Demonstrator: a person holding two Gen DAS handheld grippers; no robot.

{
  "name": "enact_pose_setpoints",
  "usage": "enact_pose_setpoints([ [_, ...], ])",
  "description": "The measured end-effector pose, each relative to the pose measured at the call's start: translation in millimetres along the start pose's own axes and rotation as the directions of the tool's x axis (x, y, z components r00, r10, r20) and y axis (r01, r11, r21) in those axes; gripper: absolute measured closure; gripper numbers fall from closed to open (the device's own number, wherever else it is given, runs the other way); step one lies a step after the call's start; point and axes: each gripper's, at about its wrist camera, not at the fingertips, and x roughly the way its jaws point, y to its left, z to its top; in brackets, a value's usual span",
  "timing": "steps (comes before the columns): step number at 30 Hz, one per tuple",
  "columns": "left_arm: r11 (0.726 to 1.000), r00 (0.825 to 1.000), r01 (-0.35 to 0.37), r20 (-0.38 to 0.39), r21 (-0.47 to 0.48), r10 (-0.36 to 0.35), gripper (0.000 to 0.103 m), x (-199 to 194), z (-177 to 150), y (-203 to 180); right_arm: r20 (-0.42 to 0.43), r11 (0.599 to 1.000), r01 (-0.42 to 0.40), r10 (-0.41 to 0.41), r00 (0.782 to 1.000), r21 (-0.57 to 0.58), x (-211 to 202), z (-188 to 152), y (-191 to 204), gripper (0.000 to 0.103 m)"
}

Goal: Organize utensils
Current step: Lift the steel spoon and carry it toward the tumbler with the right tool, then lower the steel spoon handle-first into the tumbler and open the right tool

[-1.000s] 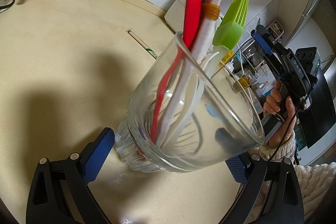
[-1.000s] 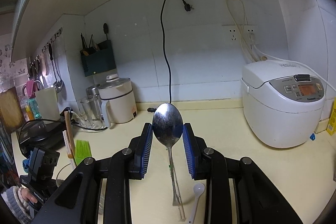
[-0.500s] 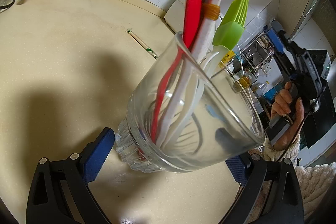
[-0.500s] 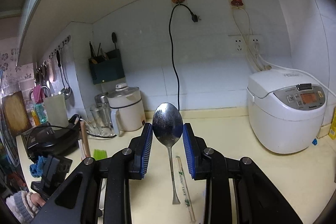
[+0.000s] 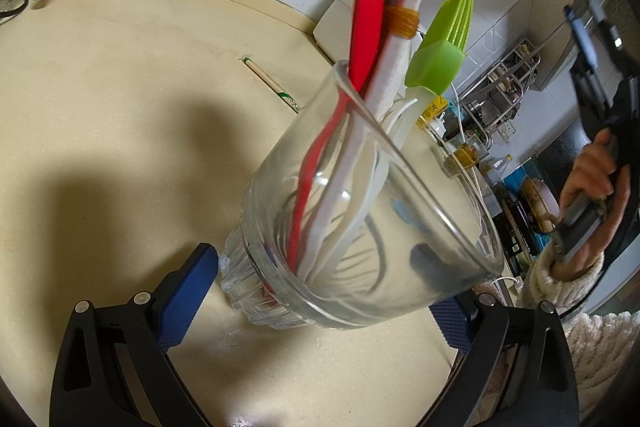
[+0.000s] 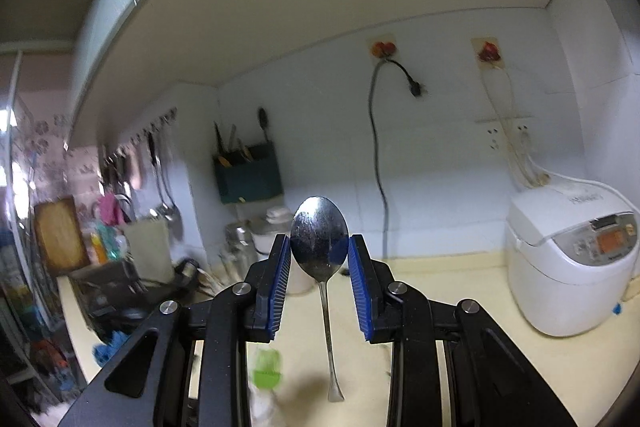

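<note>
Two wrist views of one step: delivery of a spoon to the holder glass.

**Right view.** Right gripper point(image 6: 319, 247) at a narrow setting, clamped on the bowl of the metal spoon point(image 6: 326, 311), one blue pad on each edge. Handle hanging straight down, free of the counter point(image 6: 460, 307). Blurred green brush head visible below, left of the handle.

**Left view.** Glass point(image 5: 360, 227) standing on the cream counter between the wide-spread fingers of the left gripper point(image 5: 324, 279), pads flanking its ribbed base. Impossible to tell from here whether those pads press the glass or merely bracket it. Already inside and leaning to the far side of the rim: red spatula point(image 5: 366, 19), pale speckled handle point(image 5: 404, 7), green brush point(image 5: 440, 47). Right hand point(image 5: 592, 179) high at the right edge, well apart from the rim. One chopstick point(image 5: 272, 83) lying loose on the counter beyond.

**Method, as judged.**
- Carry the spoon level, without swinging. A grip on a rounded, polished bowl probably allows pivoting.
- Aim the handle tip at the open near side of the mouth, clear of the leaning utensils.
- Lower vertically until most of the handle sits below the rim, then part the pads.
- Brace the glass with the left gripper throughout, since a nudge on a tall, loaded glass probably means tipping.
</note>
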Motion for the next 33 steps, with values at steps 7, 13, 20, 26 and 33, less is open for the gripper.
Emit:
enact_pose_setpoints([
  [7,1.0,1.0,0.0,0.0,0.0,0.0,0.004,0,0,0,0.034,0.994,-0.102,0.101,0.994,0.049,6,11,13,0.073],
  [13,1.0,1.0,0.0,0.0,0.0,0.0,0.004,0,0,0,-0.02,0.99,-0.13,0.132,0.991,0.058,16,-7,19,0.073],
  [20,1.0,1.0,0.0,0.0,0.0,0.0,0.004,0,0,0,-0.041,0.985,-0.16,0.162,0.986,0.058,20,-16,27,0.073],
  [26,1.0,1.0,0.0,0.0,0.0,0.0,0.004,0,0,0,-0.051,0.982,-0.18,0.182,0.982,0.048,21,-19,34,0.073],
  [33,1.0,1.0,0.0,0.0,0.0,0.0,0.004,0,0,0,-0.109,0.983,-0.179,0.183,0.977,0.047,36,-32,37,0.073],
])
